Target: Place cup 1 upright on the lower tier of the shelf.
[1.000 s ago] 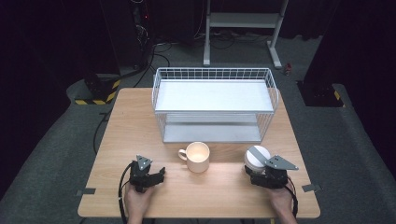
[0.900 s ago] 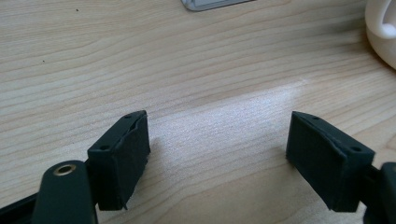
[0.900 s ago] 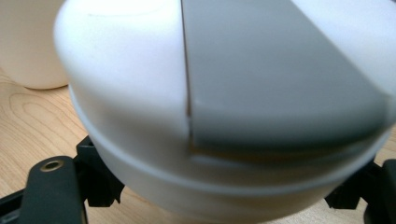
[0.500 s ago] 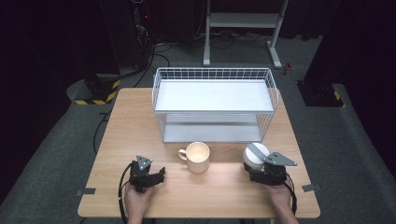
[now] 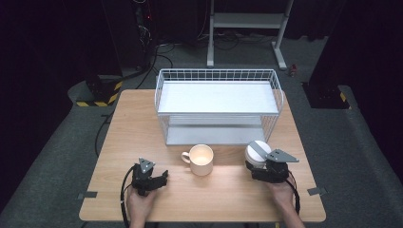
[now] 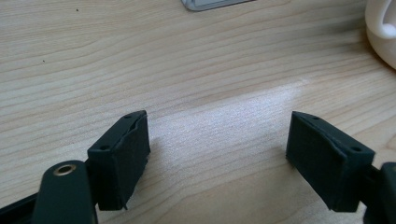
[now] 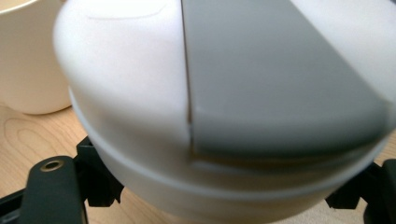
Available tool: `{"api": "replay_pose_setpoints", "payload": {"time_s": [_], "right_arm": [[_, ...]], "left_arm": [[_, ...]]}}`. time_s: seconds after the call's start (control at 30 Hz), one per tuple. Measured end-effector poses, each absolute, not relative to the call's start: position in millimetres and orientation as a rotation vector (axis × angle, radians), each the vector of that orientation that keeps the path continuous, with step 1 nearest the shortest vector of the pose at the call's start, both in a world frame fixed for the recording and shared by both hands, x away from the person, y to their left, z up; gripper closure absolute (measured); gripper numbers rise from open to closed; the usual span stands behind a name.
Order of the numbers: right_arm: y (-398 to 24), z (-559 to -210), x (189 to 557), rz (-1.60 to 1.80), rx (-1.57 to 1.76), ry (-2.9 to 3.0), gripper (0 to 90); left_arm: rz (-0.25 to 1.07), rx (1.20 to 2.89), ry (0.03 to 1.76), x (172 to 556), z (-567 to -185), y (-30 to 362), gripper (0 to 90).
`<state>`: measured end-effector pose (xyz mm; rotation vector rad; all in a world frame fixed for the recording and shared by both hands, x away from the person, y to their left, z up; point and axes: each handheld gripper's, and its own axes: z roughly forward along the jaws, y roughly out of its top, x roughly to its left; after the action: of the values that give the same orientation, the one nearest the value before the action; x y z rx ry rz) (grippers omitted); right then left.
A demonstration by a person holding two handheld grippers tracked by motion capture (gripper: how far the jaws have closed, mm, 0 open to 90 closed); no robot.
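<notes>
The wooden table [image 5: 119,142] carries a white wire rack [image 5: 218,107] at its far side, its shelves open toward the near edge. A cream mug [image 5: 201,160] stands in the middle. Near right sits a white lidded container [image 5: 256,153], the right gripper [image 5: 267,167] with its jaws set round the base, apparently gripping it for lifting. Near left, the left gripper [image 5: 153,176] rests with jaws spread, holding nothing.

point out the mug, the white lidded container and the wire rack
mug [image 5: 201,160]: high view, on its inner bottom.
white lidded container [image 7: 140,84]: right gripper view, on the white part of its lid.
wire rack [image 5: 216,97]: high view, on its upper shelf.
</notes>
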<state>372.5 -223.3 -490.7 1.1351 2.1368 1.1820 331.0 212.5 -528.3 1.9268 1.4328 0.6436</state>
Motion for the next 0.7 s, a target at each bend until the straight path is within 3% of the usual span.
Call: {"api": "replay_pose_setpoints", "payload": {"time_s": [0.7], "right_arm": [[-202, -476, 414, 1.171, 1.137, 2.133, 18.6]], "left_arm": [[0.642, 1.927, 1.433, 331, -528, 213, 21.6]]}}
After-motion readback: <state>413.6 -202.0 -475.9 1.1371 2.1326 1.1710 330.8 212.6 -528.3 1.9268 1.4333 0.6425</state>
